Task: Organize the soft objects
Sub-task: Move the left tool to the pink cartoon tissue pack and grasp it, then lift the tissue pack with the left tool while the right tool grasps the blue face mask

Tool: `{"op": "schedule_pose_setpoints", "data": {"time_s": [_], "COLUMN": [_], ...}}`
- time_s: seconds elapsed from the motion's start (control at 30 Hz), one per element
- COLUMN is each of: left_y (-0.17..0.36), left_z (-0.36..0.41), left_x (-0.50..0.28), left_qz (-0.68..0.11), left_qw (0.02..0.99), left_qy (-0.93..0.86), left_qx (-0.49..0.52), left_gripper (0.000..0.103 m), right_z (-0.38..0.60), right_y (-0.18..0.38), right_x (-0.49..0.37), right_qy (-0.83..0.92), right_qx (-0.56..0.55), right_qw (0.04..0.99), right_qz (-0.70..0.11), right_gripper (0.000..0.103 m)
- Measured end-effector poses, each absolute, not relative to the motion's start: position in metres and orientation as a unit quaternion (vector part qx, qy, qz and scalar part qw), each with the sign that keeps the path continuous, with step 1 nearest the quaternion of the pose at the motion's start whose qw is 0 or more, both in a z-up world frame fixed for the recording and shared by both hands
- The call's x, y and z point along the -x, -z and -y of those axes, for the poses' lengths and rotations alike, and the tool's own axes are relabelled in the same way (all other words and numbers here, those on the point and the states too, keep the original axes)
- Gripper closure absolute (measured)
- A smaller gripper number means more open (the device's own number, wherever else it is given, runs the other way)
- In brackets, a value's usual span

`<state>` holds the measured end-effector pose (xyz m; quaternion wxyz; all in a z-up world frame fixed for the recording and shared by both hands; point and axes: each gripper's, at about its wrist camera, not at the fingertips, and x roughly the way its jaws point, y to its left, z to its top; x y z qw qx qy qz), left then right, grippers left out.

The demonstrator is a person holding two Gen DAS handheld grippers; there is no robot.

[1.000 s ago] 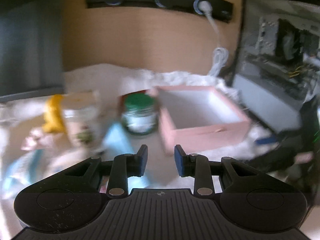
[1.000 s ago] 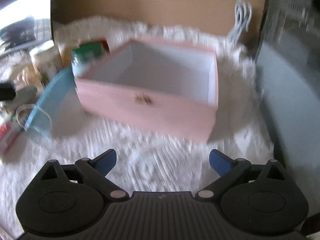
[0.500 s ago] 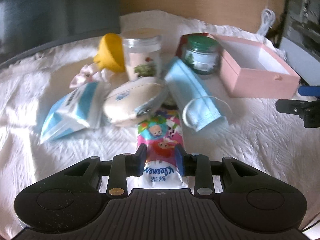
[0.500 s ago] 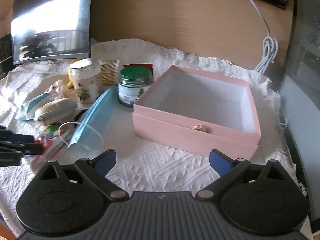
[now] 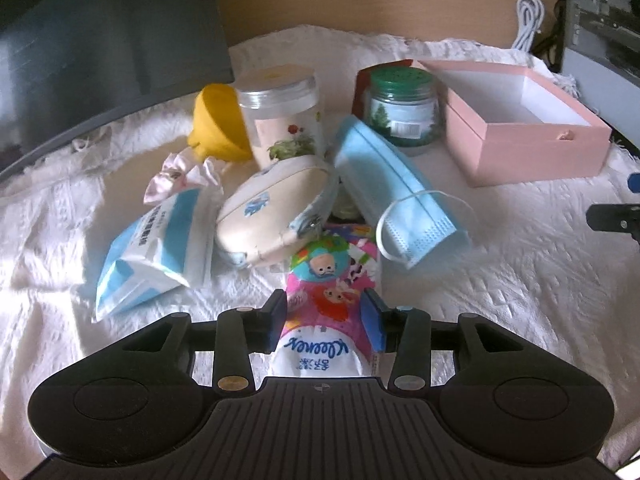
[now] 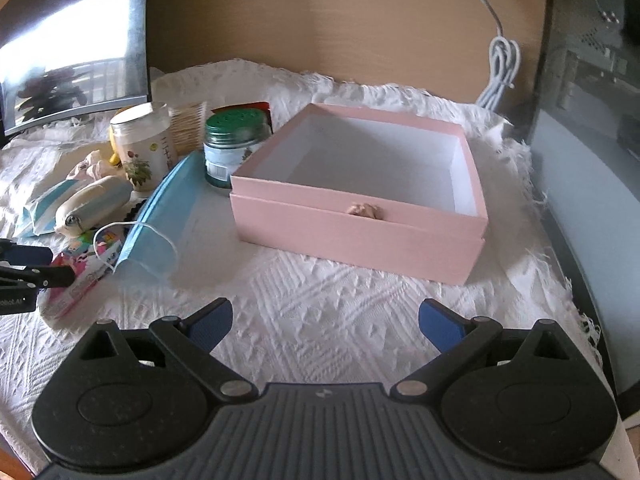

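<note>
The left gripper (image 5: 325,316) hangs low over the white textured cloth (image 5: 500,300) with its jaws opening around the near end of a colourful tissue pack (image 5: 328,300), which lies flat on the cloth and runs straight ahead between the fingers; the blue pads sit just beside its two long edges, and whether they touch the wrapper is not clear. This looks like the start of a pick: the fingers are being set astride the first soft thing, and nothing has gone into the pink box (image 5: 520,140) yet, whose white inside shows bare. The next move calls for closing on the pack gently enough not to crush it, then lifting it clear of the cream pouch (image 5: 276,212) resting just beyond the fingertips and the blue face mask (image 5: 392,184) ahead and to the right, whose ear loop lies just beside the pack's far corner and could snag. A white-and-blue wipes packet (image 5: 160,240) lies ahead to the left. The right gripper (image 6: 326,324) hovers with its fingers spread wide and nothing between them, the box straight ahead of its tips. The left wrist view alone shows how the pads flank the pack; the right wrist view alone shows the whole floor of the box, and it catches the left gripper side-on at its left edge, low beside the pack.
</note>
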<state>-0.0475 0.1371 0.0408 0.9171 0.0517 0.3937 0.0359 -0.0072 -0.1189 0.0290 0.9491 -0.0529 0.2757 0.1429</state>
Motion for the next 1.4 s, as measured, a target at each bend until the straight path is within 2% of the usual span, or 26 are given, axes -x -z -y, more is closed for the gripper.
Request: {"op": "schedule_pose_setpoints", "data": {"time_s": [0.07, 0.2, 0.23, 0.5, 0.73, 0.9, 1.07, 1.2, 1.3, 1.37, 1.4], "left_y": [-0.040, -0.037, -0.037, -0.042, -0.032, -0.028, -0.040, -0.049, -0.054, -0.056, -0.057], "left_z": [-0.139, -0.135, -0.134, -0.144, -0.141, -0.146, -0.158, -0.162, -0.170, -0.173, -0.174], "left_x": [0.046, 0.045, 0.047, 0.056, 0.024, 0.026, 0.060, 0.081, 0.089, 0.091, 0.090], "left_qz": [-0.397, -0.403, -0.402, -0.389, -0.404, -0.411, -0.414, -0.406, -0.404, -0.402, -0.401], "left_qw": [0.917, 0.915, 0.915, 0.921, 0.915, 0.912, 0.908, 0.912, 0.911, 0.912, 0.912], "left_qy": [-0.027, 0.014, 0.026, -0.012, -0.006, 0.014, 0.045, 0.047, 0.054, 0.058, 0.060], "left_qx": [-0.036, -0.012, -0.010, -0.011, -0.001, 0.017, 0.053, 0.046, 0.055, 0.058, 0.058], "left_gripper": [0.057, 0.037, 0.036, 0.039, 0.039, 0.045, 0.048, 0.048, 0.049, 0.049, 0.049], "right_z": [0.120, 0.121, 0.121, 0.120, 0.109, 0.087, 0.035, -0.024, -0.054, -0.063, -0.062], "right_y": [-0.029, -0.029, -0.029, -0.030, -0.032, -0.054, -0.071, -0.066, -0.054, -0.047, -0.047], "right_x": [0.009, 0.011, 0.011, 0.015, 0.019, 0.018, -0.009, -0.047, -0.081, -0.101, -0.105], "right_qy": [-0.142, -0.142, -0.142, -0.150, -0.173, -0.212, -0.277, -0.284, -0.268, -0.266, -0.271], "right_qx": [0.051, 0.050, 0.050, 0.046, 0.056, 0.071, 0.086, 0.115, 0.120, 0.117, 0.110], "right_qw": [0.949, 0.950, 0.950, 0.949, 0.945, 0.945, 0.927, 0.917, 0.909, 0.894, 0.890], "right_qz": [-0.275, -0.275, -0.275, -0.273, -0.272, -0.239, -0.239, -0.254, -0.297, -0.341, -0.351], "right_gripper": [0.003, 0.003, 0.003, 0.003, 0.003, 0.004, 0.030, 0.035, 0.054, 0.080, 0.086]}}
